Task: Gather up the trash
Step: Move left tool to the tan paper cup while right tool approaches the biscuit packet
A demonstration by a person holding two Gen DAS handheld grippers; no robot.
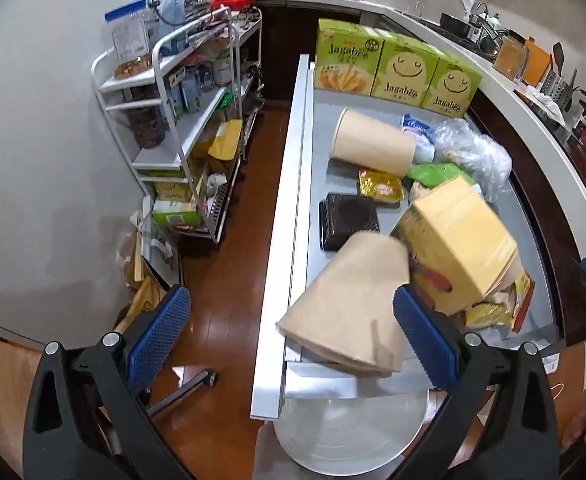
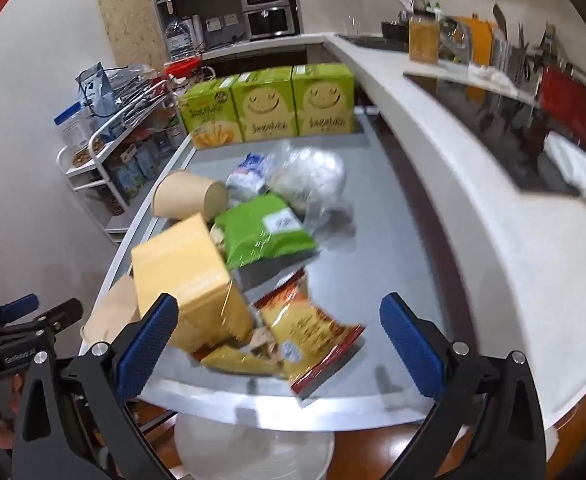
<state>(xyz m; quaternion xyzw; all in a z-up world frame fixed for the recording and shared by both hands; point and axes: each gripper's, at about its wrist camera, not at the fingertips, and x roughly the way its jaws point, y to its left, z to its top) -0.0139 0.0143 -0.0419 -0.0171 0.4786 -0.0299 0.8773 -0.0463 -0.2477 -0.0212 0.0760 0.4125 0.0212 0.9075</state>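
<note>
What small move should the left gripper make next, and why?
Probably shift right and close on the flattened brown paper cup. The left gripper is open, and the cup lies at the table's near edge against its right finger, not between the fingers. The white bin sits just below, so a short carry would drop it in.

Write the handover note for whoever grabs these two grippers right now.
Left gripper: jaws open, holding nothing; a tan paper cup lies between them at the table's near edge.
Right gripper: jaws open, empty, over the yellow box and chip bag.
Still on the grey table: second paper cup, green packet, clear plastic bag, black tray.
White bin sits below the table's near edge; I cannot tell what it holds.
Left: all the trash listed above.
</note>
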